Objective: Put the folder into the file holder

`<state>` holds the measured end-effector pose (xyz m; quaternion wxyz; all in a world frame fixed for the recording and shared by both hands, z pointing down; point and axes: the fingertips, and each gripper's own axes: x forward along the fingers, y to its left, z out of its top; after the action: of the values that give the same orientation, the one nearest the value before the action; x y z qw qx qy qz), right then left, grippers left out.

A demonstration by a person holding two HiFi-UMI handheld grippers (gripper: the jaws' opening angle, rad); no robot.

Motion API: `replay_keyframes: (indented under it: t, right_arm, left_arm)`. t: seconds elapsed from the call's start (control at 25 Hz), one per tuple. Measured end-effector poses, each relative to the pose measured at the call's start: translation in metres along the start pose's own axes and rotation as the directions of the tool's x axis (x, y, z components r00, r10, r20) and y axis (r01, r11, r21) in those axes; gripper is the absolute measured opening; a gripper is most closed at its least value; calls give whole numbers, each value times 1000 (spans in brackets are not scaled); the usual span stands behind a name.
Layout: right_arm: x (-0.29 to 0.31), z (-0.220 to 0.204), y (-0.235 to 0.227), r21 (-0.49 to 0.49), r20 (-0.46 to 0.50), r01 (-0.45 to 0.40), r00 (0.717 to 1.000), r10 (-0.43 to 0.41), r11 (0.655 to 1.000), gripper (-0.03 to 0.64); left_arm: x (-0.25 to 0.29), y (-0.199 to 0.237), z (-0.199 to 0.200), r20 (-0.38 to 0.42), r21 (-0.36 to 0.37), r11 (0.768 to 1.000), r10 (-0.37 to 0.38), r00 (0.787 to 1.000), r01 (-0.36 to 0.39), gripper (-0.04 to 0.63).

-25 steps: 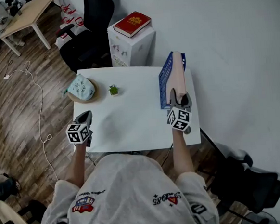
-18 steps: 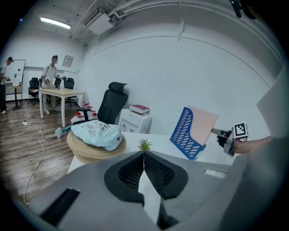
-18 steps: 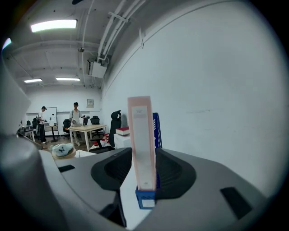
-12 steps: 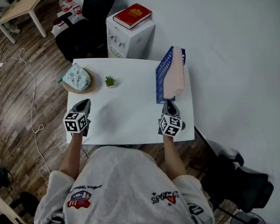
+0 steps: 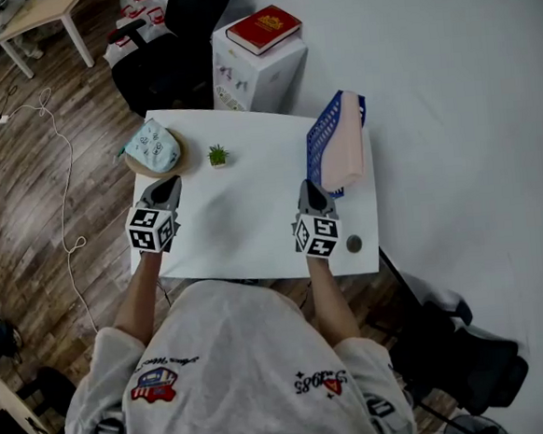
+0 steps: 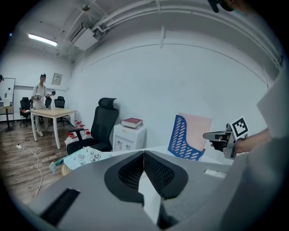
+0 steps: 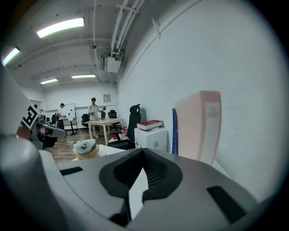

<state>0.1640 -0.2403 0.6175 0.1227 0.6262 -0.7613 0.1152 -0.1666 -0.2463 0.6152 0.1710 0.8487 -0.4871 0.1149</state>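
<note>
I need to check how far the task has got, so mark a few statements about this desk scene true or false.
The pink folder stands in the blue file holder. True.
The right gripper grips the folder. False: its jaws have just closed on nothing, clear of the folder.
The red book lies on the table. False: it lies on the white cabinet beyond it.
A small green plant stands on the table. True.

The pink card folder [image 5: 346,151] stands in the blue slotted file holder [image 5: 320,156] at the white surface's [image 5: 245,232] right edge; small potted plant [image 5: 217,155] far left; red book [image 5: 264,28] on white cabinet [image 5: 253,80] behind
</note>
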Motion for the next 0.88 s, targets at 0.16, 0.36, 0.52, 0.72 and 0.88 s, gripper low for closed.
replay_keyframes:
  t: [0.16,0.36,0.52,0.72,0.88]
  right_arm:
    - [2,37,15,-40,55,-29,998,31,999,3]
    - [-4,74,24,-63,126,-38,991,46,997,3]
    - [-10,90,27,-75,168,-31,985,43,997,2]
    - [-14,95,28,-91,175,-31,983,46,995,-2]
    - [-16,94,26,-95,181,-18,983,34,995,-2]
  left_arm:
    - [-2,-5,17,44,20,1000,-11,999,10,6]
    - [-4,-9,35,96,39,999,-13,995,9,6]
    - [-10,-12,56,162,63,998,-19,987,9,6]
    - [-12,-15,68,191,61,998,-27,981,16,6]
    - [-11,-17,72,200,57,998,-36,979,25,6]
